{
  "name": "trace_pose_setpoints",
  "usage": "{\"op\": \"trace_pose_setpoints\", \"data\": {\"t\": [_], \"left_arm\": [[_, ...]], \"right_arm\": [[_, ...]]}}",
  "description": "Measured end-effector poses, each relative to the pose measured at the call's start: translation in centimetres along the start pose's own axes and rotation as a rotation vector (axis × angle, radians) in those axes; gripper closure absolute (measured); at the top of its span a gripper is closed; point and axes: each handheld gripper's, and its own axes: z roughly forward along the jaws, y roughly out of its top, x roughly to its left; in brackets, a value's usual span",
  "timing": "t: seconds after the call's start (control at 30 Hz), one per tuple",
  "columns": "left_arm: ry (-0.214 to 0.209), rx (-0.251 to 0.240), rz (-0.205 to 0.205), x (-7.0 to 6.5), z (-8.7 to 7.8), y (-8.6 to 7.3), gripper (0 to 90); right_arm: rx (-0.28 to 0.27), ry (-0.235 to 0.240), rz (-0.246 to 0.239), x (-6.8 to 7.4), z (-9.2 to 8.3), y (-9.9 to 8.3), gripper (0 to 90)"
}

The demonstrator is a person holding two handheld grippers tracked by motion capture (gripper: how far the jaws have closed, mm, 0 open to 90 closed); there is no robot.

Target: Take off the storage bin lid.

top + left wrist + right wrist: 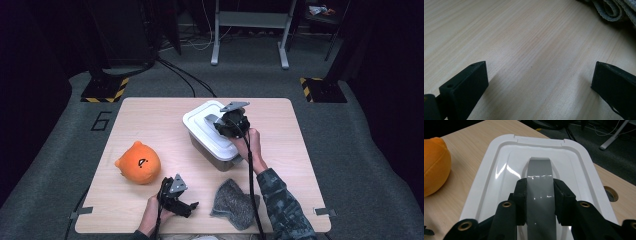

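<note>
Jaws of the right gripper (540, 195) are clamped on the grey handle (540, 173) of the white lid (499, 170), one black pad pressed against each side of it, in the lower middle of the right gripper view. In the high view this gripper (226, 125) sits just right of centre, over the lid (200, 122), with the person's right hand (250, 142) behind it and a camouflage-patterned sleeve (282, 205) running down to the bottom edge. The lid lies on a clear-sided container (212, 157) standing on the wooden table (150, 107), slightly above the middle of the frame.

The left gripper (181, 202) lies low in the high view, left of centre, held by the left hand (152, 215). Its jaws stand wide apart with nothing between them, bare wood showing in the gap in the left gripper view.

To the right of that gripper, near the bottom edge of the high view, a grey knitted cloth (232, 205) lies crumpled on the table; its ribbed hem (614, 8) appears in the upper right corner of the left gripper view. An orange plush toy (138, 163) sits in the left half of the high view, well apart from the container, and at the left edge of the right gripper view.
</note>
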Motion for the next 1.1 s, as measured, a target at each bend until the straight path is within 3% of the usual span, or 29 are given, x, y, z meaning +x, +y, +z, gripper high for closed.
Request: {"op": "trace_pose_setpoints", "data": {"t": [0.6, 1.1], "left_arm": [[0.0, 0.0, 0.0, 0.0, 0.0, 0.0, 0.2], [-0.002, 0.001, -0.001, 0.0, 0.0, 0.0, 0.2]], "right_arm": [[-0.053, -0.029, -0.024, -0.1, -3.3, 1.2, 66.6], [-0.08, -0.076, -0.009, -1.8, -5.9, 1.3, 66.6]]}}
